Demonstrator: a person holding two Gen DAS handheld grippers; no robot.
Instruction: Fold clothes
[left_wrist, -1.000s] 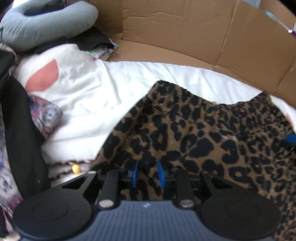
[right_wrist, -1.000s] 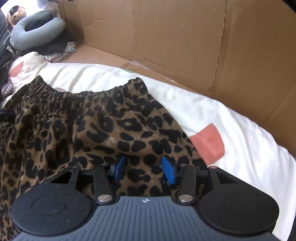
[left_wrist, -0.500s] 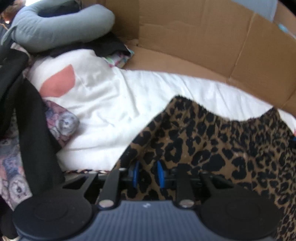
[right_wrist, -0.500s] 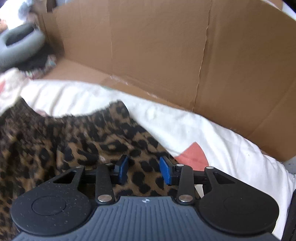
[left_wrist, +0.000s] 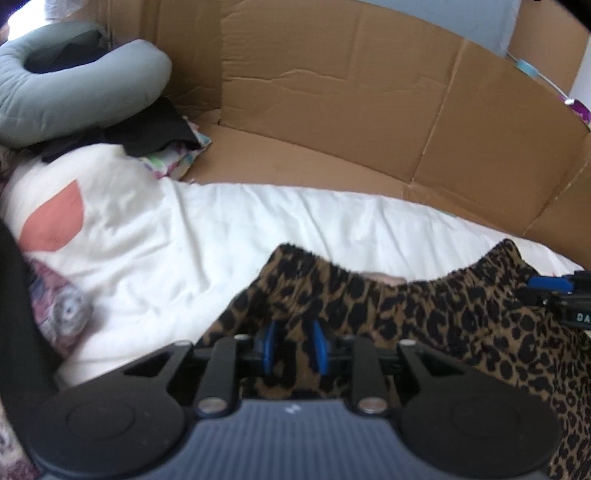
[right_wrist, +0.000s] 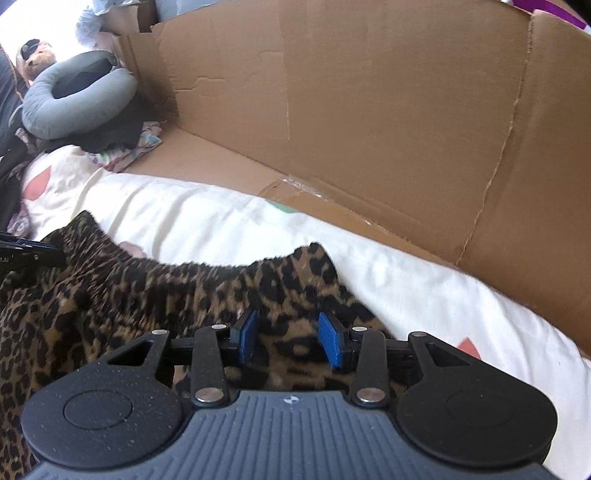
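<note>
Leopard-print fabric garment (left_wrist: 424, 314) lies on the white bedsheet (left_wrist: 221, 229), its elastic waistband farthest from both tools. Left gripper (left_wrist: 293, 345) pinches one corner narrowly; right gripper (right_wrist: 290, 336), half-spread, has cloth bunched between its pads.

Fuzzy leopard-print cloth garment (left_wrist: 436, 314); matt cardboard (right_wrist: 369, 110)

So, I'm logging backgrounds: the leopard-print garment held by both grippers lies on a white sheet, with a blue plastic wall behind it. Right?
Not quite: the wall is brown cardboard, not blue plastic, as the right wrist view shows. The leopard-print garment does lie on the white sheet, gripped by the left gripper and right gripper.
</note>
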